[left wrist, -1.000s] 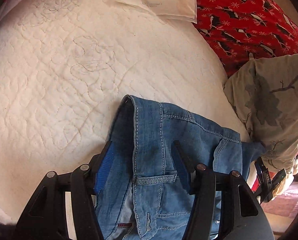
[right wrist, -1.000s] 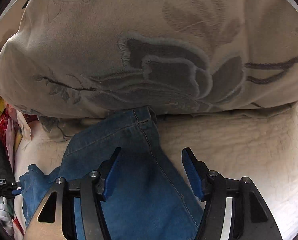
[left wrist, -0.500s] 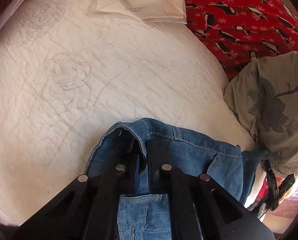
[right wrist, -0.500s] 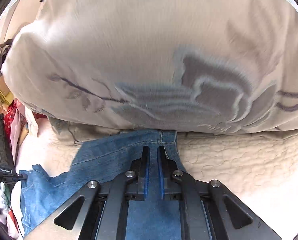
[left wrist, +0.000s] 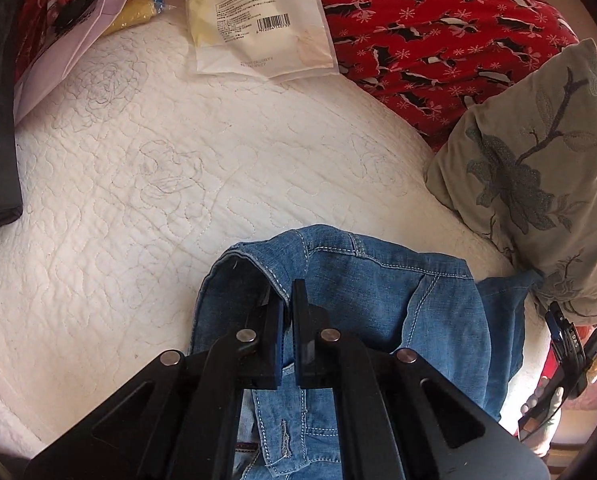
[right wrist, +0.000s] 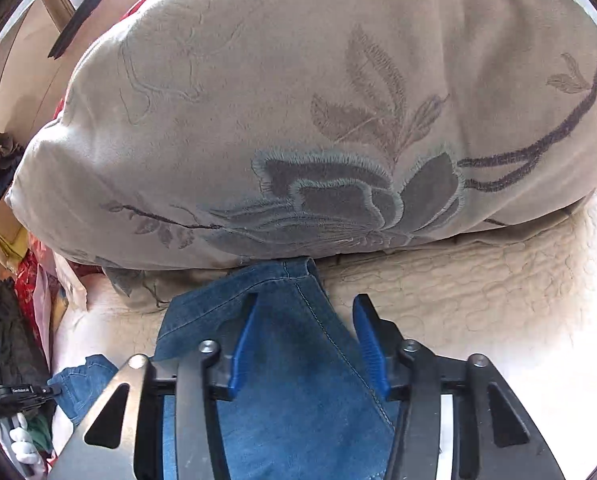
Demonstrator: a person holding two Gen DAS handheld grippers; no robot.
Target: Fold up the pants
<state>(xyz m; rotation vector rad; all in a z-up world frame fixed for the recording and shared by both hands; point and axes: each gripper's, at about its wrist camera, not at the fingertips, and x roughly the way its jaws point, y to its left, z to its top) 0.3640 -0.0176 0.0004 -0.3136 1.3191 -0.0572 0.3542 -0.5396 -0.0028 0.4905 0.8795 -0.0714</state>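
Jeans (left wrist: 362, 300) waistband pinched by left gripper (left wrist: 289, 292), right gripper (right wrist: 304, 312) apparently spread

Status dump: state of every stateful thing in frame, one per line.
left gripper: shut on the jeans waistband.
right gripper: open, straddling the jeans leg hem.
jeans: lying on the quilt, waistband bunched and lifted, hem touching the pillow.
pillow: resting on the quilt.
plastic packet: lying flat, appears sealed.

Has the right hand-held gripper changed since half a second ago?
Yes. The right hand-held gripper, then shut on the blue denim pants, is now open, still short of the embroidered beige pillow.
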